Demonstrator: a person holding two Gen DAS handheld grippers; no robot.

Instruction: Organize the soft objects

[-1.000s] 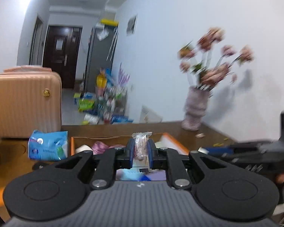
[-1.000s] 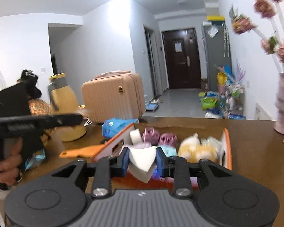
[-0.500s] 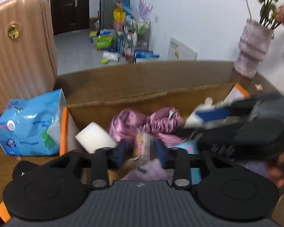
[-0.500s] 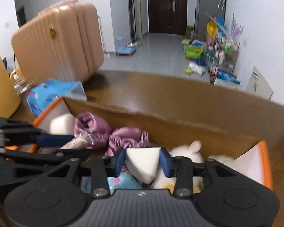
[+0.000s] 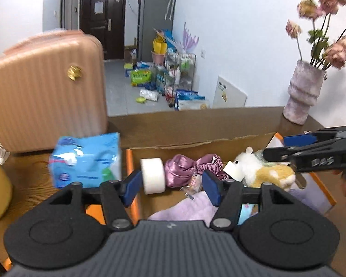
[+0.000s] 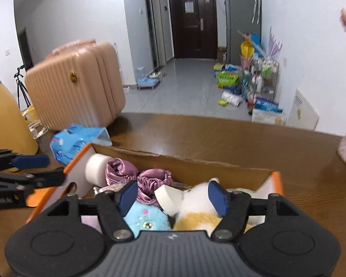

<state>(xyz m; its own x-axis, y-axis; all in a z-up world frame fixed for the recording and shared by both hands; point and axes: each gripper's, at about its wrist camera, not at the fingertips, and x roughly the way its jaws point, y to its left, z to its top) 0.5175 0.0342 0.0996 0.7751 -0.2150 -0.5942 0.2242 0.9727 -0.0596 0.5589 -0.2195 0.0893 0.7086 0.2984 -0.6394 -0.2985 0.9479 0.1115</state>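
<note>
Both tongs spread wide and empty above the cardboard box [image 6: 196, 168] on the tabletop [image 6: 219, 136]. Left tongs [image 5: 171, 185] over the box's left half; right tongs [image 6: 173, 195] over its middle-right.

Contents, left to right in the right wrist view:
- White foam cylinder [image 6: 96, 169] against the left orange-edged flap, axis lying left-right, flat face turned to the right.
- Purple satin scrunchies [image 6: 136, 175], bunched, long axis left-right along the far wall.
- Clear crinkly packet [image 5: 193, 183], small, just ahead of the left tongs between the spread pads (contents too blurred to name).
- White foam wedge [image 6: 167, 198], between the right tongs' pads, point to the left, leaning on the plush.
- White and orange plush [image 6: 200, 210], head toward the far wall, body running back near, under the right tongs.
- Blue plush [image 6: 145, 219], near side, left of the wedge.
- Lilac cloth [image 5: 186, 210], near side, under the left tongs.

Outside the box: blue tissue pack [image 5: 85, 161] on the tabletop, touching or just beside the left flap (cannot tell which), long axis left-right. Judged the remaining soft item to go in. Left tongs clearly nearer; pack lies left and slightly far of them. Wide opening needed across its short side; soft wrapper likely to dent under grip.
</note>
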